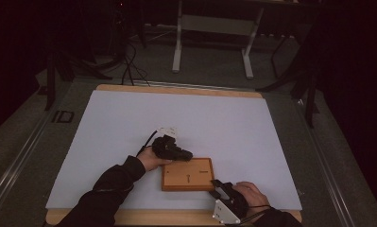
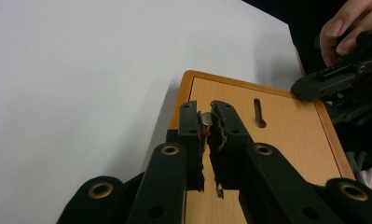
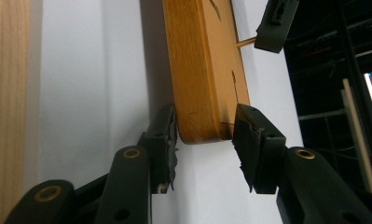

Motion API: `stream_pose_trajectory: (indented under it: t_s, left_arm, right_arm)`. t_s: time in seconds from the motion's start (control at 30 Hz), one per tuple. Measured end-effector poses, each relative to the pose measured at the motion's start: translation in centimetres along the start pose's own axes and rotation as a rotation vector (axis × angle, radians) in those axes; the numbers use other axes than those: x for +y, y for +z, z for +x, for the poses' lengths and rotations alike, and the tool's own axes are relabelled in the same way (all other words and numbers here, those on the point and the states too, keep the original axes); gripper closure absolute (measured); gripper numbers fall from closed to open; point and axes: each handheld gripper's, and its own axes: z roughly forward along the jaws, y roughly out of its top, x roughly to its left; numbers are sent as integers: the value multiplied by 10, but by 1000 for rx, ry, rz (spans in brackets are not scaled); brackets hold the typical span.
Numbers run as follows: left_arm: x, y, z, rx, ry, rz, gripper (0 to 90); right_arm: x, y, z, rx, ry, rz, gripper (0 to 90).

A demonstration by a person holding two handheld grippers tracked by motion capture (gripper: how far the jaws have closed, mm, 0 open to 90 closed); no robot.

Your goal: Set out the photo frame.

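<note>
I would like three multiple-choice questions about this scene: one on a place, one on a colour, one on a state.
1. Where does the wooden box lie?
A. on the white sheet near the person
B. on the floor
C. on the far table edge

2. What colour is the sheet?
A. red
B. white
C. green

3. How does the left hand-held gripper stand?
A. wide open
B. shut on a small coin-like thing
C. lying on the floor

Answers:
1 A, the high view shows the box at the near edge.
2 B, all views show it white.
3 B, a small round piece sits between its jaws.
</note>
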Motion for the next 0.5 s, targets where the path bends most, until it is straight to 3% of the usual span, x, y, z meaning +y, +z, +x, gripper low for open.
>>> stream_pose_trajectory:
  t_s: [0.2, 0.4, 0.43, 0.5]
  left_arm:
    - [0, 0, -1, -3, 6, 3, 831]
    - [-1, 0, 0, -13, -7, -1, 818]
    - [-1, 0, 0, -6, -19, -7, 800]
    - [-2, -3, 0, 16, -20, -31, 639]
  right_arm:
    - [2, 0, 5, -27, -64, 9, 621]
    - [2, 0, 5, -8, -110, 20, 631]
    - [3, 0, 4, -3, -121, 22, 632]
    - [3, 0, 5, 5, -134, 26, 633]
